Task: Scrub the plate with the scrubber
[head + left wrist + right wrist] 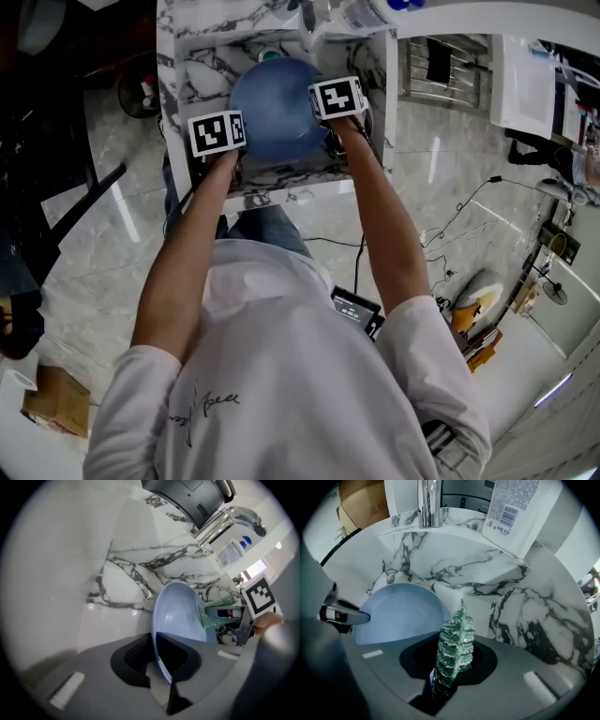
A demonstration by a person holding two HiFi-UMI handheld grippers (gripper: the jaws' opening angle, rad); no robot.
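Clamping the lower rim of the blue plate [178, 616] between the fingers [176, 660] of the left gripper [154, 663], on edge inside the marble sink [454, 559]; pinching the green scrubber [454, 644] between the closed fingers [419, 657] of the right gripper [450, 667], seemingly pressed to the plate's hollow face near its far rim; best to keep the clamp firm against twisting, sweep in overlapping circles from rim to centre, press lightly, then regrip to reach the covered patch; seeing no water or foam in sink or plate; noting a white bottle [518, 508] on the ledge beside the faucet [429, 501], contents hidden.
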